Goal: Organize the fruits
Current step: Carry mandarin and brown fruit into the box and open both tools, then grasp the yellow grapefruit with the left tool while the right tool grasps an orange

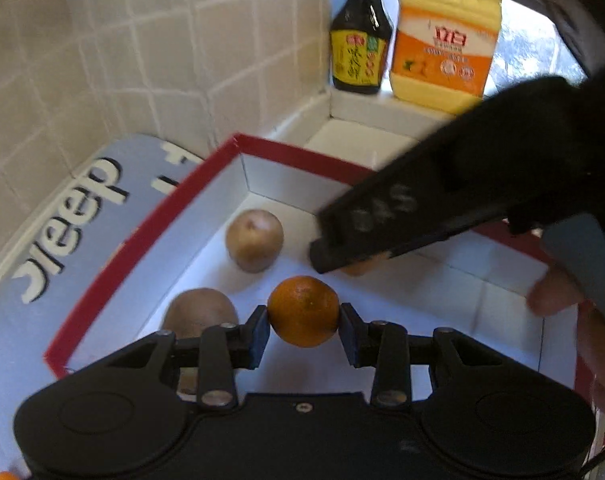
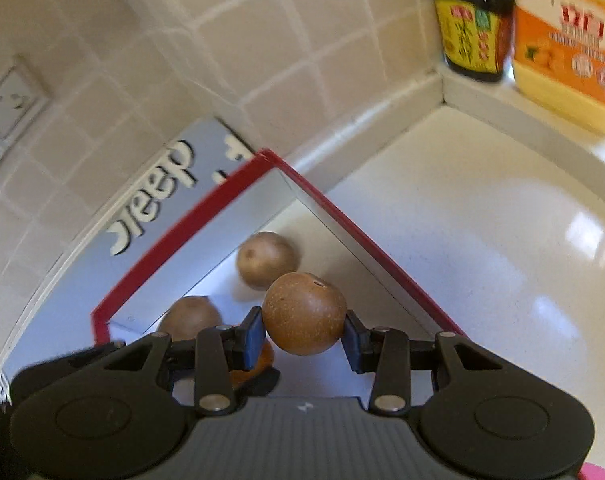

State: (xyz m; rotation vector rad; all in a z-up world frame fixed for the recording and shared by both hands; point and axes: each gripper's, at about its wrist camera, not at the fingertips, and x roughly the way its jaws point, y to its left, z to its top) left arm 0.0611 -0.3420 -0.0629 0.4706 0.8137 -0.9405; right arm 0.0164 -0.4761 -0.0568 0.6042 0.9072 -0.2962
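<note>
My left gripper (image 1: 303, 326) is shut on an orange (image 1: 303, 310), held just above the white floor of a red-rimmed box (image 1: 150, 232). Two brown round fruits lie inside the box, one at the far corner (image 1: 254, 239) and one nearer, to the left (image 1: 200, 312). The right gripper's black body (image 1: 402, 220) reaches in over the box from the right, with a hand (image 1: 554, 292) on it. In the right wrist view my right gripper (image 2: 303, 336) is shut on a brown round fruit (image 2: 303, 314) over the box (image 2: 206, 208), above the two lying fruits (image 2: 266, 258) (image 2: 189, 317). Part of the orange (image 2: 262, 362) shows below the left pad.
A tiled wall (image 1: 122, 48) runs behind the box. A blue sheet with white letters (image 1: 62, 240) lies under it. A dark sauce bottle (image 1: 360, 36) and a yellow detergent jug (image 1: 446, 40) stand on the ledge at the back. White counter (image 2: 482, 240) stretches right of the box.
</note>
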